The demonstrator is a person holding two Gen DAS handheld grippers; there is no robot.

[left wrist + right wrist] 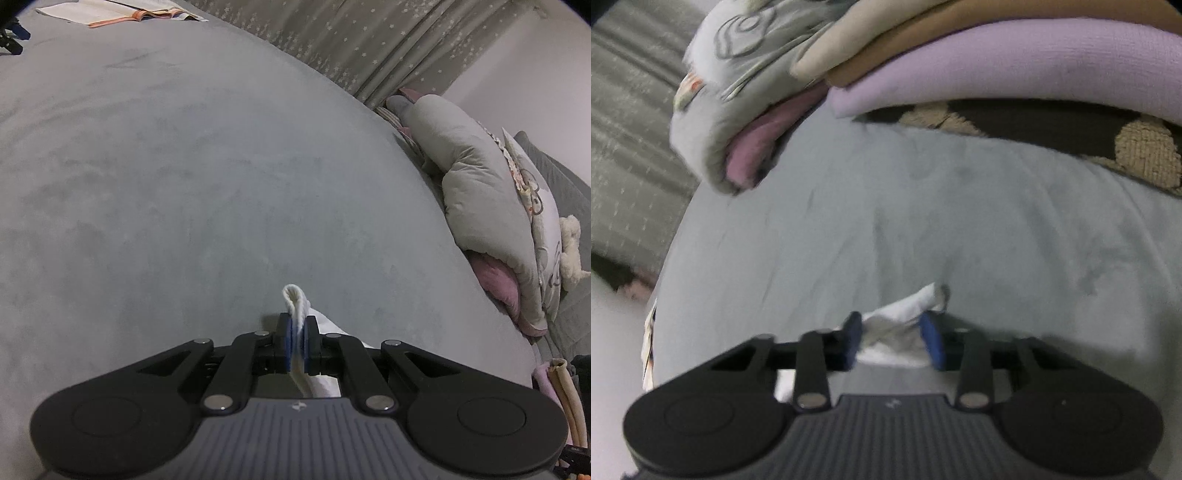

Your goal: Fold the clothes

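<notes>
We note a garment clamped in the left gripper above the bed; bedding lies right, a book far behind. Folded clothes sit beyond the right gripper.

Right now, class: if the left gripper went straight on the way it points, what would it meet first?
Probably the grey bed cover: the left gripper, shut on white cloth, points down at it. Depth is unclear.

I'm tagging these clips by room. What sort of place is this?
Most likely a bedroom, with the work done on a bed. A wide grey bedspread fills both views, a rolled grey duvet and a printed pillow lie at its edge, and star-patterned curtains hang behind.
</notes>
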